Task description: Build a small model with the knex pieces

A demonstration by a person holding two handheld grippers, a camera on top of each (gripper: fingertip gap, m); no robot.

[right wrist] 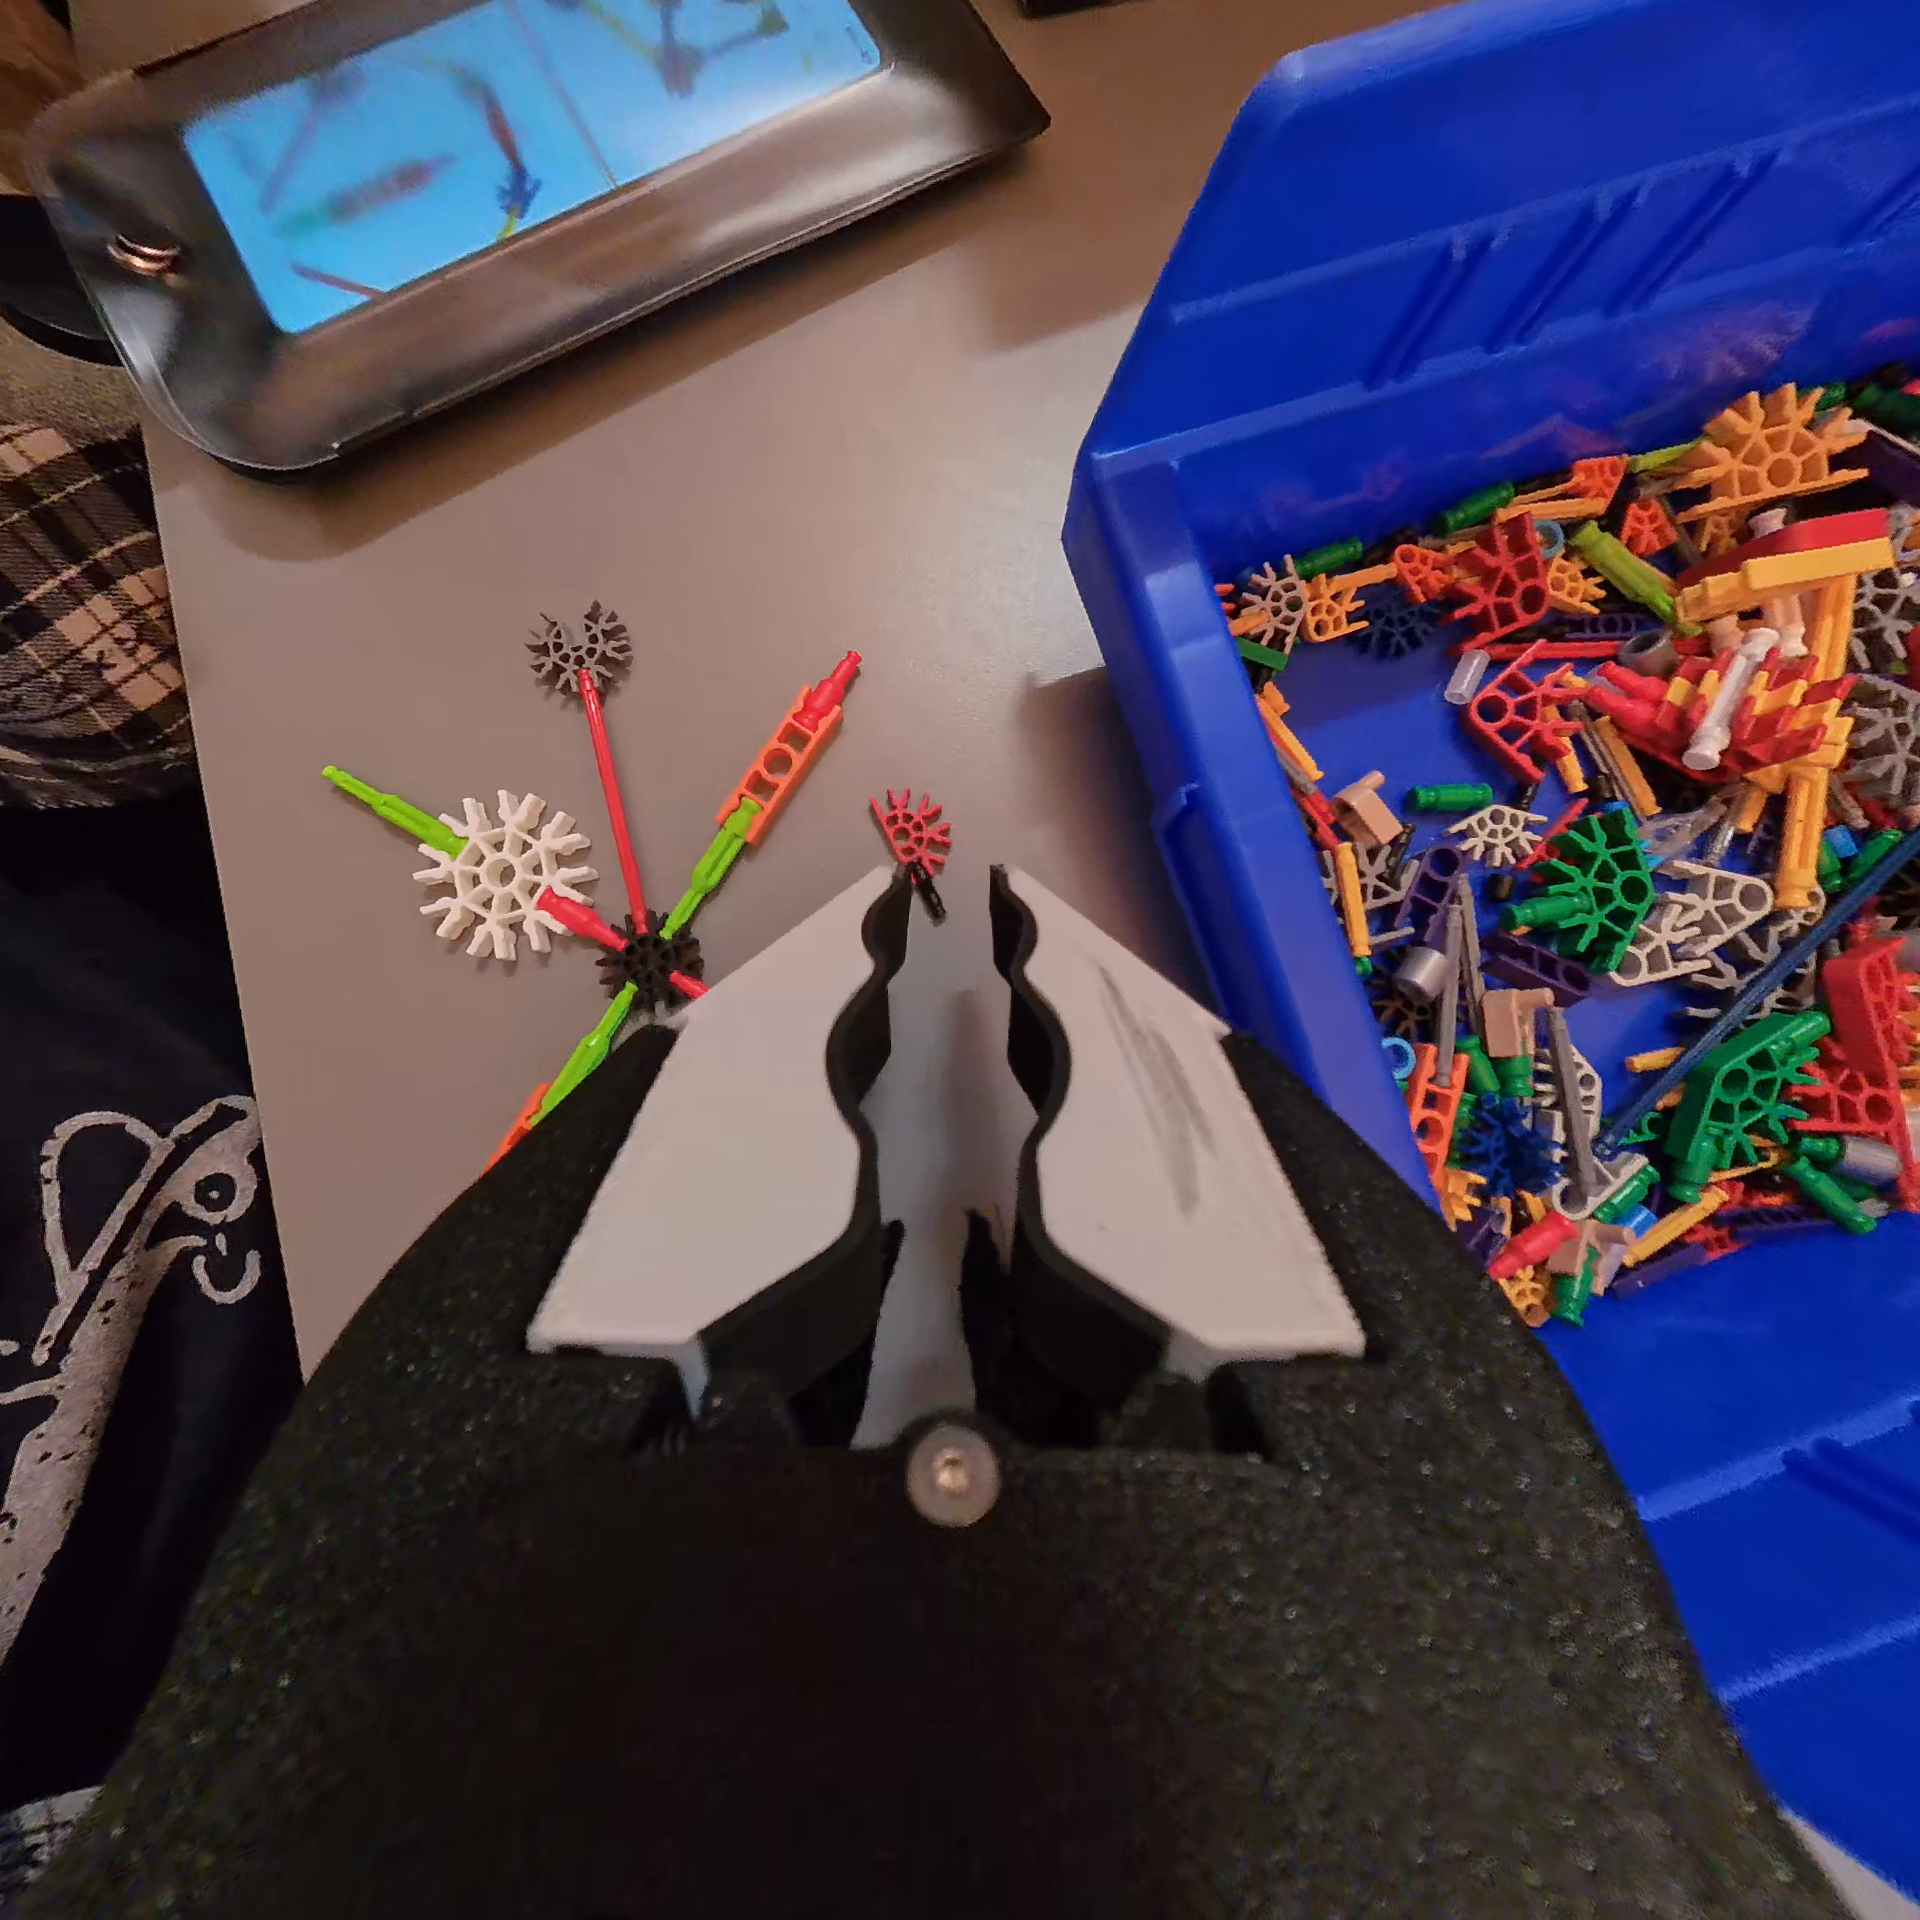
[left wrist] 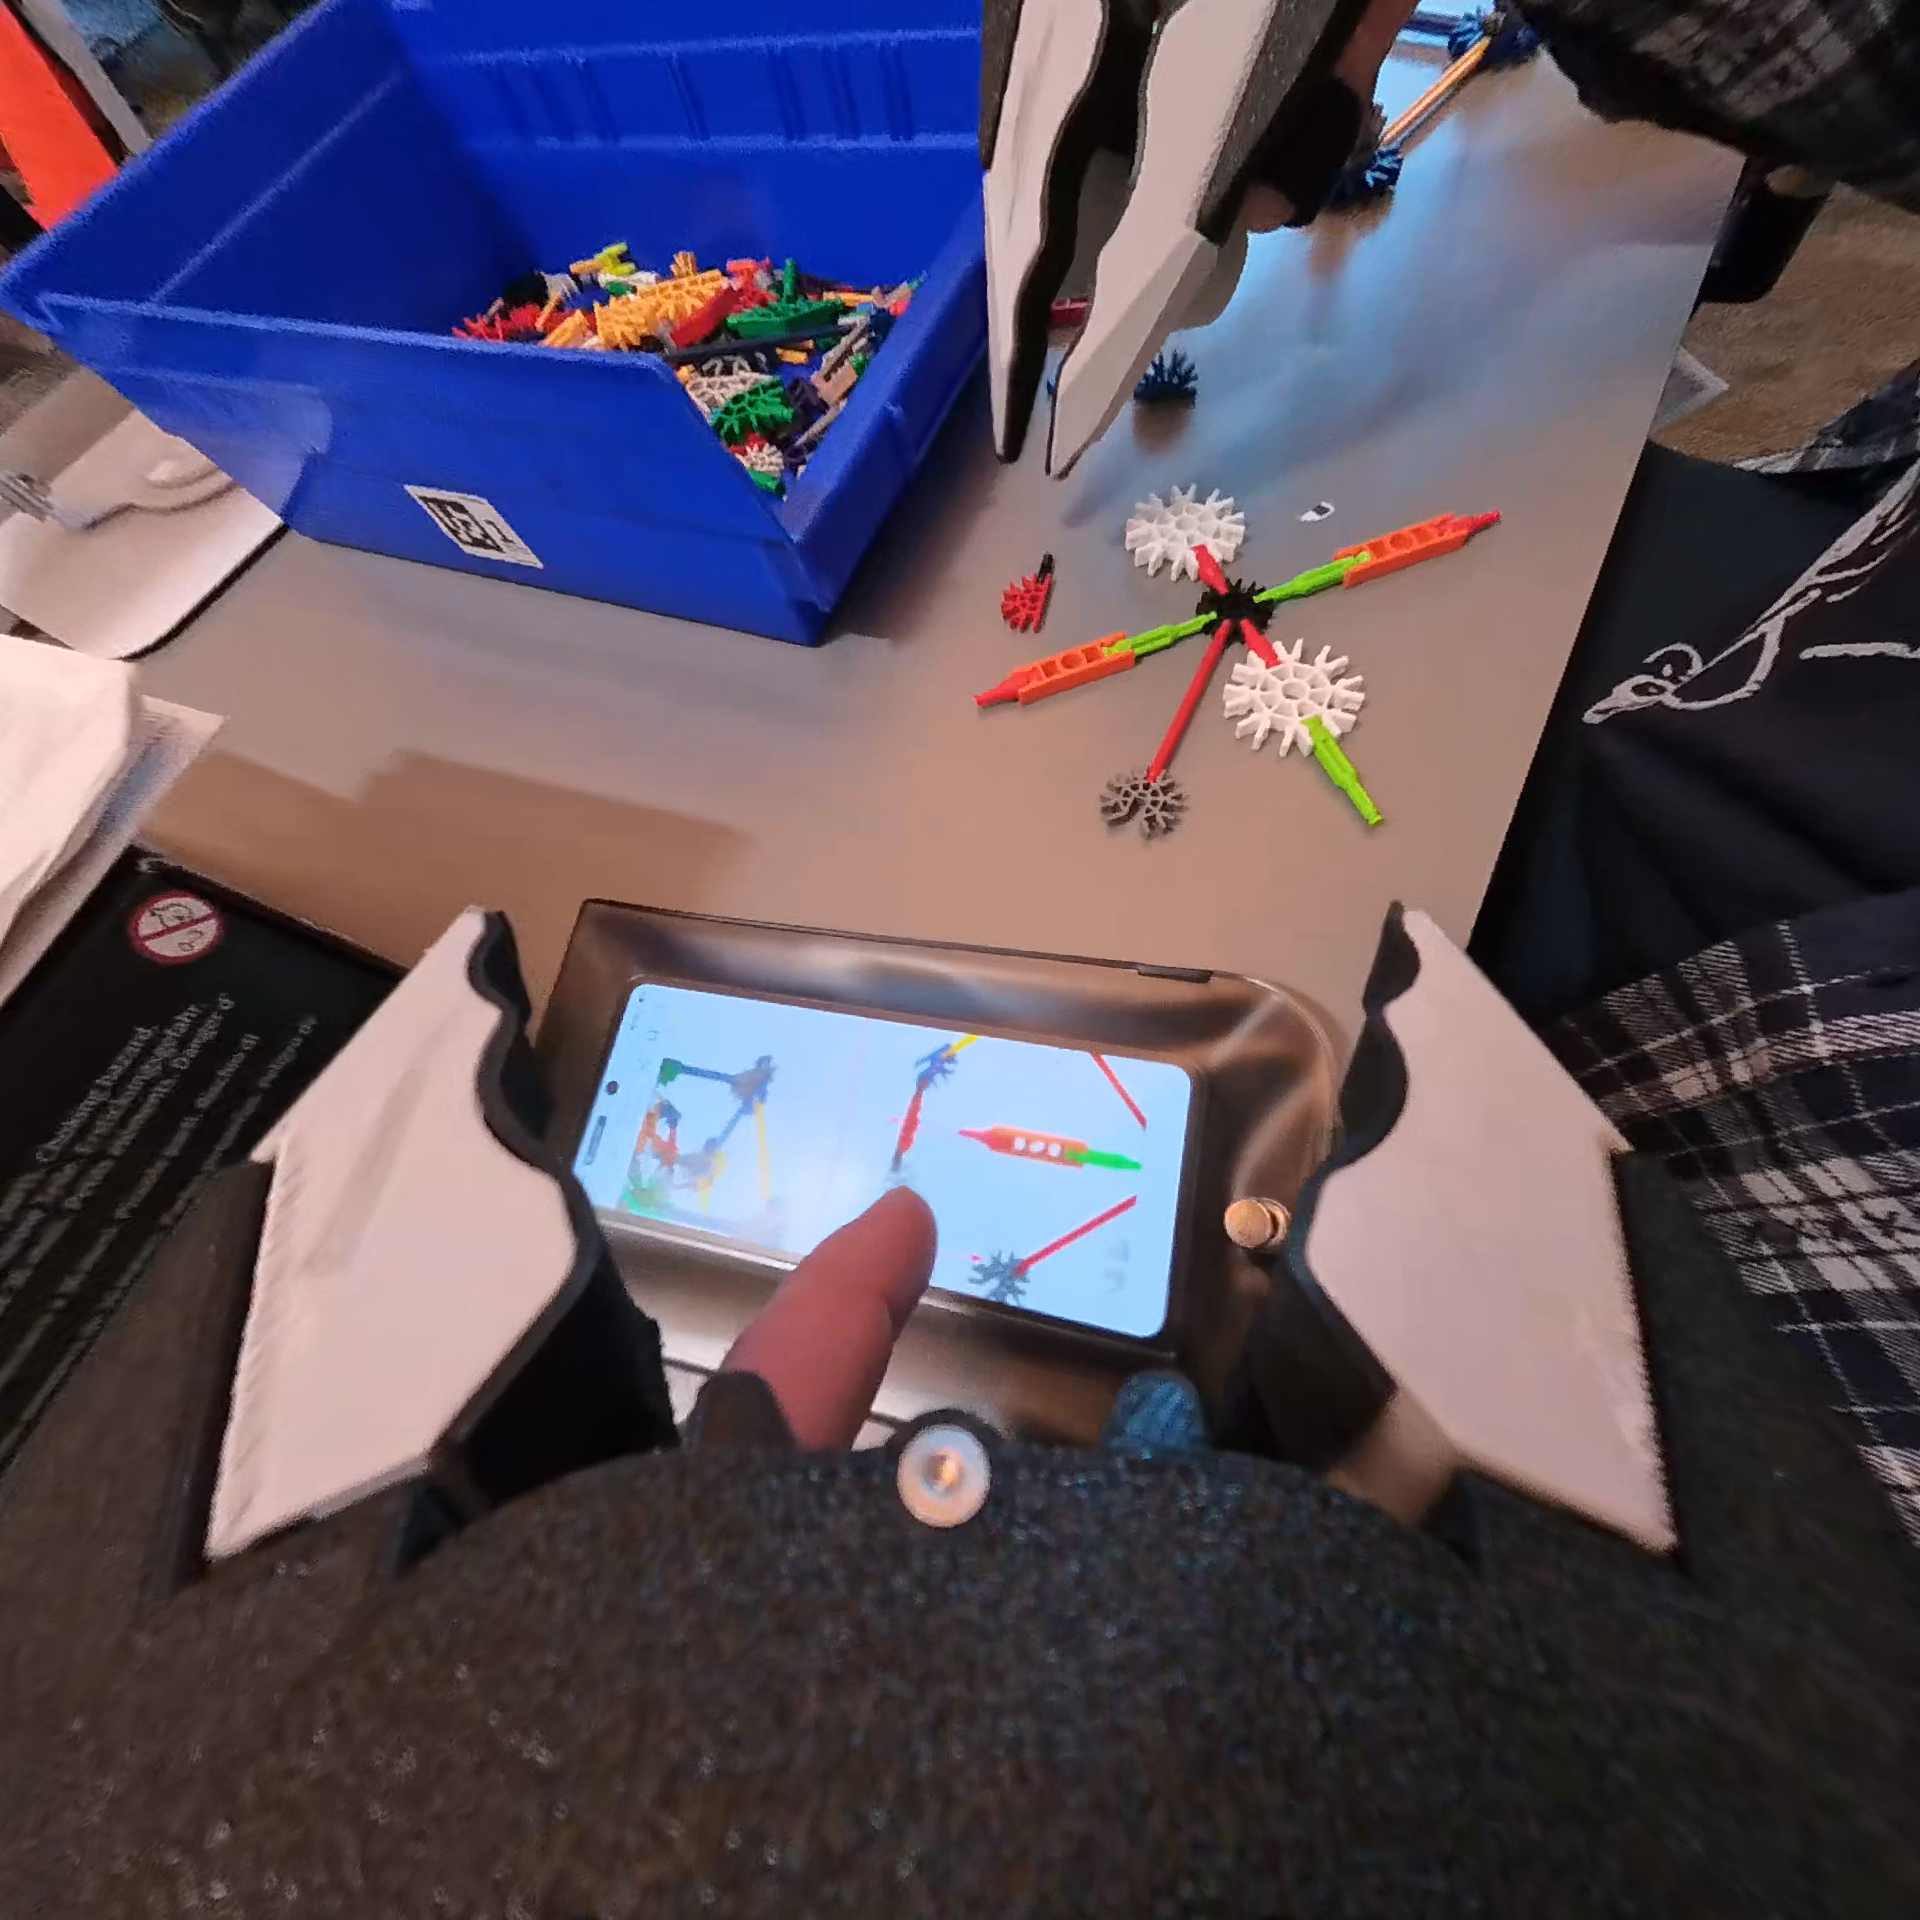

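My left gripper [left wrist: 940, 925] is wide open and empty, its jaws on either side of a lit phone [left wrist: 883, 1143] in a clear pouch. A bare finger [left wrist: 842, 1320] touches the screen. My right gripper [right wrist: 943, 881] is narrowly open and empty, low over the grey table [right wrist: 831, 582]. Its left tip is just beside a small red connector [right wrist: 912, 826] with a short black rod. It also shows in the left wrist view [left wrist: 1034, 462]. To its left lies a flat rod-and-connector assembly around a black hub [right wrist: 649, 956], with a white connector [right wrist: 504, 873].
A blue bin [right wrist: 1195, 727] with several mixed construction pieces stands right of my right gripper. A black box [left wrist: 125, 1091] and white paper [left wrist: 52, 769] lie at the left. A person in a dark shirt [left wrist: 1714, 675] stands at the table's edge. Spacing between my two grippers at the tips: around 20 cm. From the right gripper's tips to the small red connector [right wrist: 912, 826] is close to 4 cm. It turns up in the left wrist view [left wrist: 1025, 607] as well. The black hub [right wrist: 649, 956] is closer to my right gripper, around 7 cm from its tips; the left tips are 15 cm off. It turns up in the left wrist view [left wrist: 1231, 607] as well.
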